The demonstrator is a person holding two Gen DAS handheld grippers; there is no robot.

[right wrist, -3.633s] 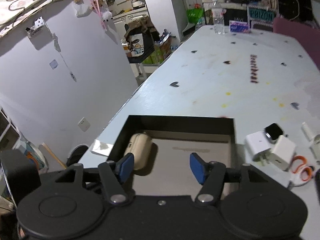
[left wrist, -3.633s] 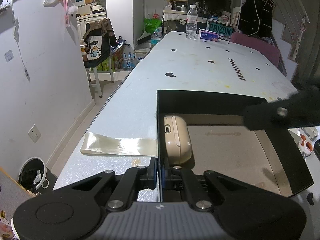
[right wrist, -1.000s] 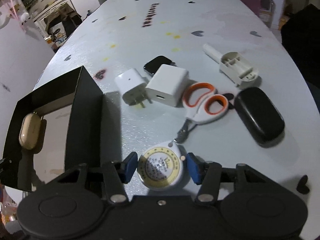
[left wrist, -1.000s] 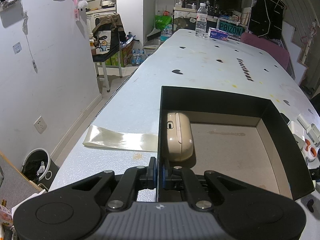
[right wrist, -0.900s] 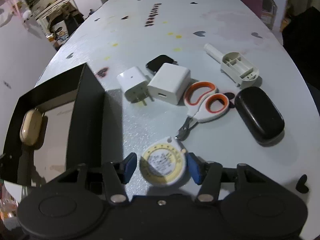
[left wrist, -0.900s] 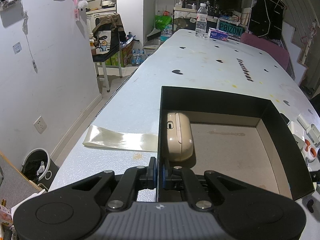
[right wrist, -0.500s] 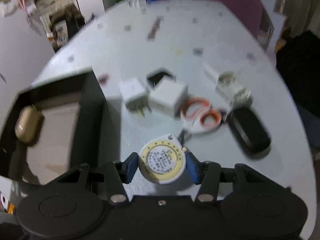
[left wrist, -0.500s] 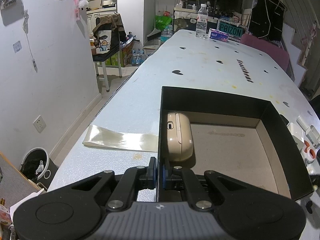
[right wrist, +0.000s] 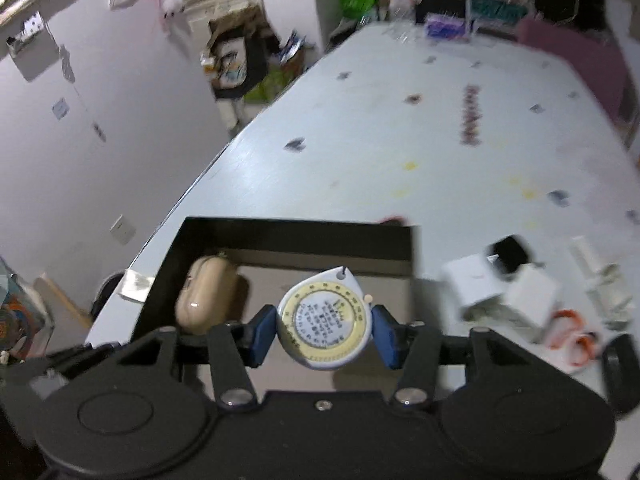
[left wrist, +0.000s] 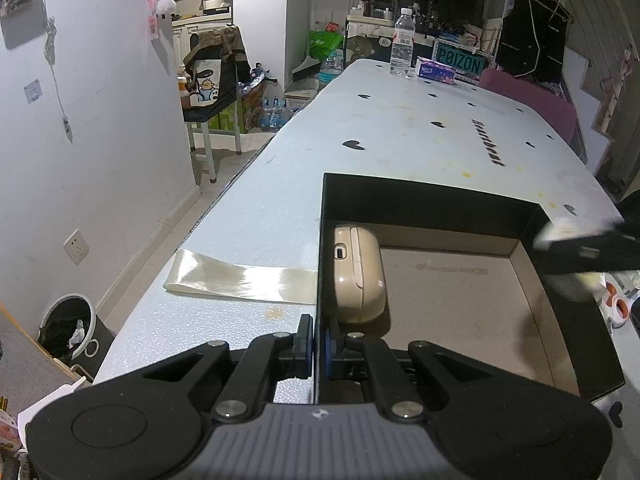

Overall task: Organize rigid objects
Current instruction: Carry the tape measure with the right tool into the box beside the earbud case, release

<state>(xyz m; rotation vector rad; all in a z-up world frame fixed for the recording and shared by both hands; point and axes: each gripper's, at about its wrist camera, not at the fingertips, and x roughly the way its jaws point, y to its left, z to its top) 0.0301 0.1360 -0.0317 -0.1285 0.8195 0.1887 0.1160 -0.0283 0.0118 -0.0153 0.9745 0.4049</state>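
Note:
A black open box (left wrist: 424, 200) (right wrist: 296, 234) lies on the white table, with a beige case (left wrist: 358, 274) (right wrist: 204, 300) inside at its left wall. My left gripper (left wrist: 317, 346) is shut on the box's left wall at the near corner. My right gripper (right wrist: 323, 326) is shut on a round white and yellow tape measure (right wrist: 322, 320) and holds it above the box's floor. It shows blurred at the box's right wall in the left wrist view (left wrist: 576, 256).
Right of the box lie two white chargers (right wrist: 504, 288), a black smartwatch (right wrist: 510, 252), orange-handled scissors (right wrist: 574, 340), a white plastic part (right wrist: 600, 276) and a black case (right wrist: 620, 368). A glossy tape strip (left wrist: 240, 276) lies left of the box. A water bottle (left wrist: 401, 42) stands at the far end.
My right gripper closed on the tape measure, lifted it from the table and carried it left over the box. My left gripper kept its hold on the box wall.

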